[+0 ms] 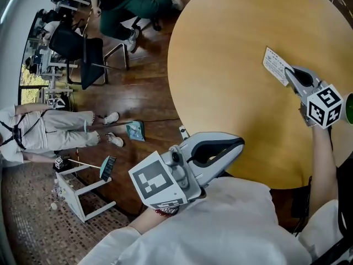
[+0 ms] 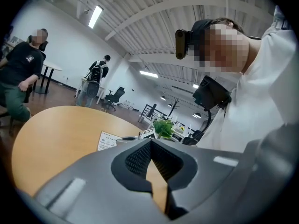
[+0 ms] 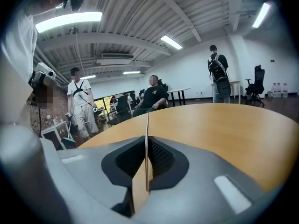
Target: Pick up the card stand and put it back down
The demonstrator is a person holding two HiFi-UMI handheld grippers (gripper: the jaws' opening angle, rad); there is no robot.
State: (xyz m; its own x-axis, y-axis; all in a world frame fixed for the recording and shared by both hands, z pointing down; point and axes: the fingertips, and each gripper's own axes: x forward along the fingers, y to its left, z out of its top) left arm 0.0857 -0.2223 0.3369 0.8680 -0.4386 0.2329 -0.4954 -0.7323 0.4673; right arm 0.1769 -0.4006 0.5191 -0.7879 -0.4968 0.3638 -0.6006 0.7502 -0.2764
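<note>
At the far right of the round wooden table [image 1: 231, 65], my right gripper [image 1: 290, 75] is clenched on the card stand [image 1: 276, 65]. In the right gripper view the thin sheet stands edge-on and upright in the seam between the two pads, with no gap on either side. From the head view, the stand reaches up and to the left from the jaw tips, its long axis roughly in line with the tongs, so I hold it by its near end. I cannot tell whether its far end touches the tabletop or hangs just above it. Setting it down, I judge, means keeping that sheet vertical and lowering it straight along the line it already lies on. My left gripper [image 1: 238, 143] is closed on nothing, its tips meeting over the near rim of the table, well apart from the stand, so the right hand is plainly the nearer one. The card's white face carries several lines of dark print, but they are too small for me to read in any view. The cubes on the grippers show only black-and-white square markers, no words.
</note>
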